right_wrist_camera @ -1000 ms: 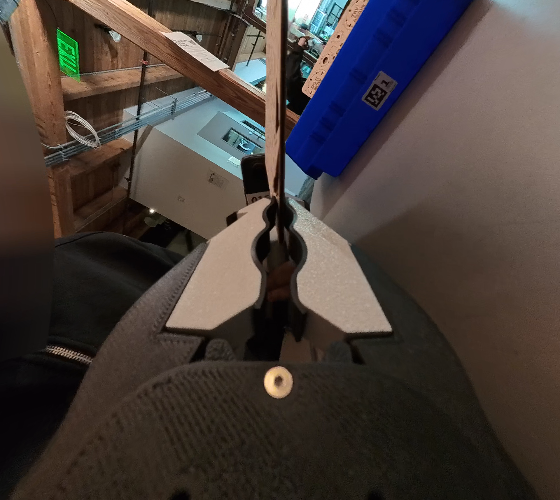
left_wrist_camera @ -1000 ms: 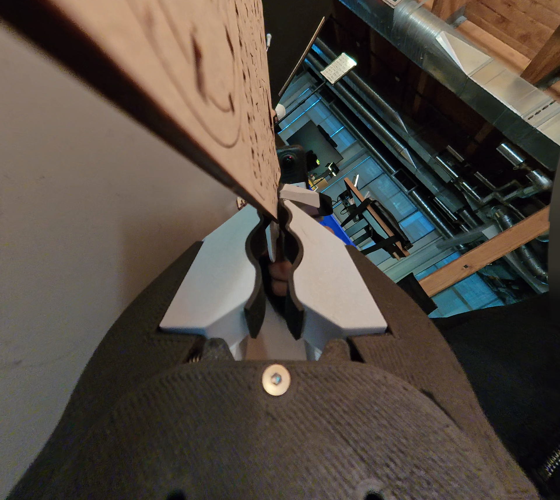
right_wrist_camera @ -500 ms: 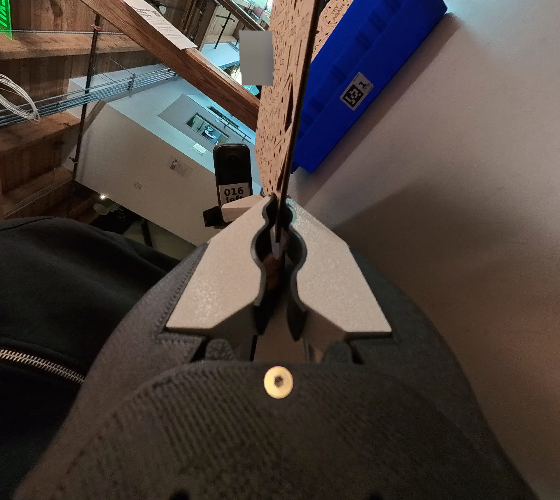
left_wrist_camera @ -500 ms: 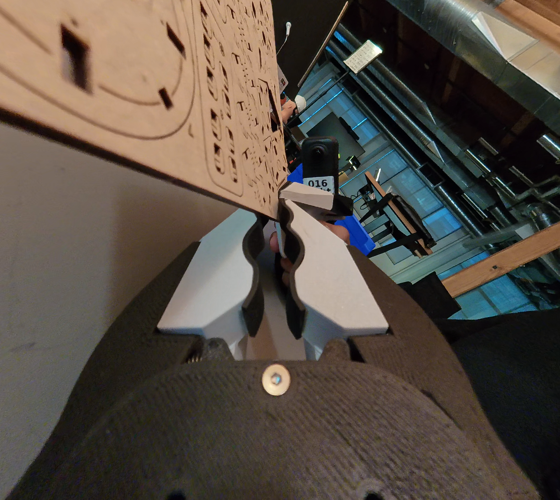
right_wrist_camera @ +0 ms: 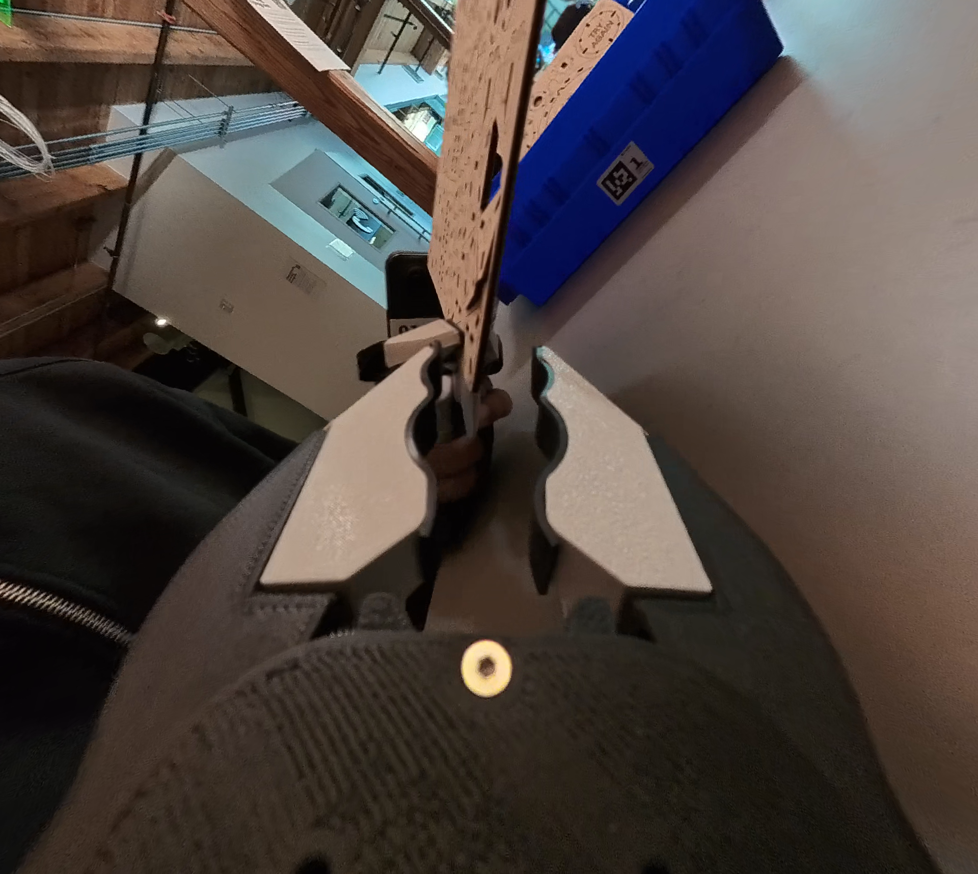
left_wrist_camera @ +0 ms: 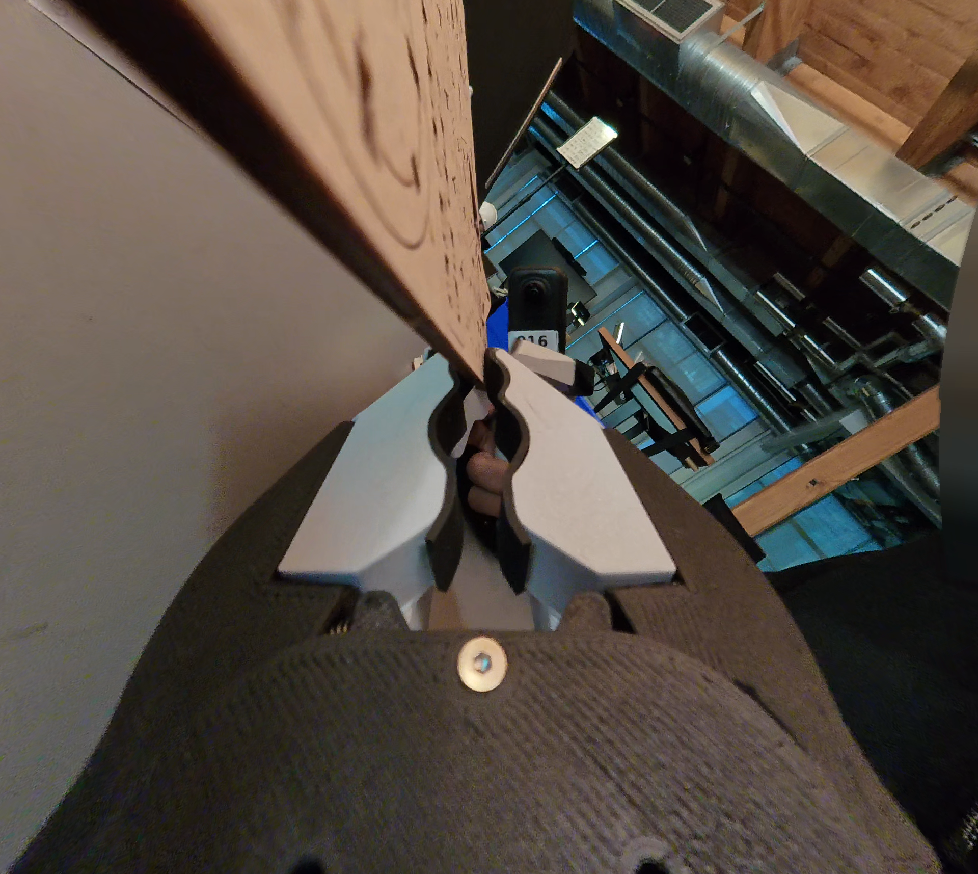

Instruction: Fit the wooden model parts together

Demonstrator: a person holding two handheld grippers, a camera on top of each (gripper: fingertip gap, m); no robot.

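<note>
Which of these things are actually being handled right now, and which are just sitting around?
Being handled:
- wooden sheet, thin and laser-cut
- left hand-held gripper, clamped on the sheet's edge
- right hand-held gripper, jaws apart

Sitting around:
- blue bin
- pale table
- another cut wooden sheet in the bin

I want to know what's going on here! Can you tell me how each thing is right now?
Left gripper: shut on the wooden board's corner.
Right gripper: open, jaws apart.
Wooden board: held up on edge, full of cut-out shapes.
Blue bin: resting on the white table.
</note>
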